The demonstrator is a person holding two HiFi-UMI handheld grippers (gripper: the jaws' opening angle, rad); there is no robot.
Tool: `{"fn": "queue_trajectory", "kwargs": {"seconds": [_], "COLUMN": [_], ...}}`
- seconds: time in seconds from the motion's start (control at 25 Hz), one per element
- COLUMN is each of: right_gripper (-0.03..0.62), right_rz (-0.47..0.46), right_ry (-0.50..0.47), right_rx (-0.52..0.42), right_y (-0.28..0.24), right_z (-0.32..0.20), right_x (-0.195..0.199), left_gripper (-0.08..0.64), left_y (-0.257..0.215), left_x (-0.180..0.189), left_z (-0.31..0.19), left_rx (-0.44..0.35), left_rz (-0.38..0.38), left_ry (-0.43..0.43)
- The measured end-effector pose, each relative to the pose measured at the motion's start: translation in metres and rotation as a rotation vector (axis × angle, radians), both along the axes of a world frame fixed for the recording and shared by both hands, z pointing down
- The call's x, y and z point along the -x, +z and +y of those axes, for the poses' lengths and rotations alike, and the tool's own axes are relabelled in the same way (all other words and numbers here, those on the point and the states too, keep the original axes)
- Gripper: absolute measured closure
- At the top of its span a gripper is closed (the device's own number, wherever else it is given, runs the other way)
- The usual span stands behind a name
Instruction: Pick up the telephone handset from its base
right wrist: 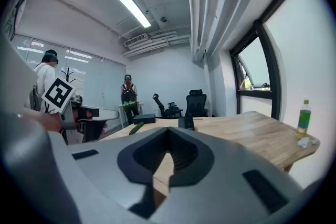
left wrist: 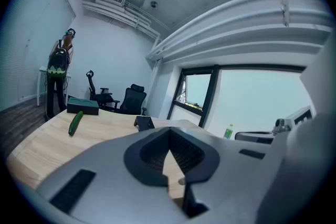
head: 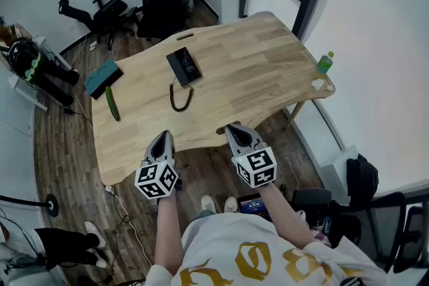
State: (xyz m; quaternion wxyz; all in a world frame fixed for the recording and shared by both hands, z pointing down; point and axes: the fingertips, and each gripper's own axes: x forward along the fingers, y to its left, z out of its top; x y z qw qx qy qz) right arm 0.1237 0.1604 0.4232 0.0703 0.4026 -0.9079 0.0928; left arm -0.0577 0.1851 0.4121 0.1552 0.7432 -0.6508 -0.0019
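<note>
1. Both claws, the left claw [head: 163, 138] and the right claw [head: 238, 132], are closed on nothing and hover at the near edge of the desk [head: 255, 70].
2. The telephone [head: 184, 65] sits mid-desk, well apart from both claws. Its handset looks to be resting on the base, with the coiled cord [head: 179, 97] trailing toward the person.
3. To do this step well, I would open one claw wide before reaching. It should grip the handset across its narrow middle and lift straight up, leaving the cord slack.
4. Count: one telephone, one cucumber [head: 112, 104], one teal box [head: 102, 77], one green bottle [head: 325, 62], two claws.
</note>
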Motion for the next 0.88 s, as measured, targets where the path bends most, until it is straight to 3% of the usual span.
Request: {"fn": "queue_trajectory", "kwargs": {"seconds": [0.32, 0.6, 0.88], "right_gripper": [0.588, 0.588, 0.588], "right_rz": [0.000, -0.011, -0.013], "right_ry": [0.002, 0.091, 0.110], "right_rx": [0.007, 0.026, 0.040], "right_y": [0.000, 0.007, 0.015], "right_z": [0.005, -0.002, -0.016], "right_x": [0.000, -0.019, -0.026], "left_gripper": [0.554, 0.554, 0.554], "left_y": [0.005, 0.010, 0.020], "left_x": [0.001, 0.002, 0.004], "left_z": [0.005, 0.015, -0.001], "left_rx": [0.020, 0.020, 0.030], "left_rz": [0.014, 0.040, 0.063], "left_ry": [-0.004, -0.016, -0.009]}}
